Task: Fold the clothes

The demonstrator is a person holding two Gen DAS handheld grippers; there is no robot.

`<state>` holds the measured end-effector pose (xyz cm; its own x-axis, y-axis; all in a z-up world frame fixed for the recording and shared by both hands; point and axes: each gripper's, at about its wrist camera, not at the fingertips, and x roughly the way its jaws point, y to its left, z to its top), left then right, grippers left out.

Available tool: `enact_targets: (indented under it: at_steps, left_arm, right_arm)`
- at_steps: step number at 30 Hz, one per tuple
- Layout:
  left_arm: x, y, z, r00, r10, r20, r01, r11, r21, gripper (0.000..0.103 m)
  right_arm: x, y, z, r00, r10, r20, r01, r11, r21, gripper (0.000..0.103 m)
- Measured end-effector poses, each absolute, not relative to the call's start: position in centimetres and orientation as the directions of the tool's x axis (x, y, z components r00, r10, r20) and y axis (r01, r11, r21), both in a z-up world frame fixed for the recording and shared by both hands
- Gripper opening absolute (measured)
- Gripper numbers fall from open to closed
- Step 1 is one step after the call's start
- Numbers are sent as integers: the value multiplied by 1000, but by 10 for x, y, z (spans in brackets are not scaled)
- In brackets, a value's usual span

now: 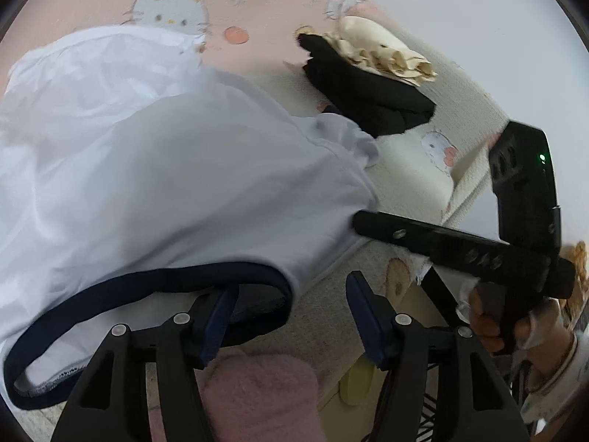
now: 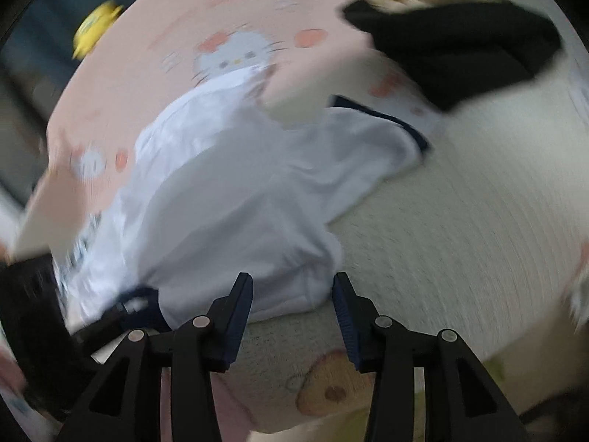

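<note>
Fabric filled the left wrist view: a white T-shirt (image 1: 154,169) with a navy collar (image 1: 154,280) lay bunched on the cartoon-cat bedspread (image 1: 257,11), the left gripper (image 1: 291,316) open beside the collar, holding nothing. In the blurred right wrist view, the right gripper (image 2: 292,313) stood open at the shirt's edge. The shirt looked light and limp; its hems seemed the best grip. No containers showed.

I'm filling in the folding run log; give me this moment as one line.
step: fold released | left gripper: open, empty | right gripper: open, empty | white navy-trimmed cotton shirt: lying on pink cartoon-cat blanket | black folded garment: behind, untouched
</note>
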<state>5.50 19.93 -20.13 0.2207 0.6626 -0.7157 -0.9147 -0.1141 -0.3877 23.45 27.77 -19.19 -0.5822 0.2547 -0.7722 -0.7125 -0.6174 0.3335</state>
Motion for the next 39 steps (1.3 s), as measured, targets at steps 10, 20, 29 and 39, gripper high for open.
enact_targets:
  at_steps: [10, 20, 29, 39]
  left_arm:
    - [60, 200, -204, 231, 649, -725, -927, -79, -366, 6]
    - [69, 198, -196, 230, 651, -724, -942, -37, -332, 6]
    - [84, 187, -168, 100, 725, -681, -985, -27, -173, 15]
    - [104, 172, -126, 19, 808, -588, -1000, 15, -11, 58]
  right_arm:
    - [234, 266, -194, -464, 320, -826, -752, -636, 176, 8]
    - [239, 263, -191, -394, 302, -868, -756, -643, 120, 8]
    - [246, 265, -185, -449, 263, -854, -755, -623, 205, 27]
    - [253, 260, -153, -432, 383, -817, -789, -599, 136, 63]
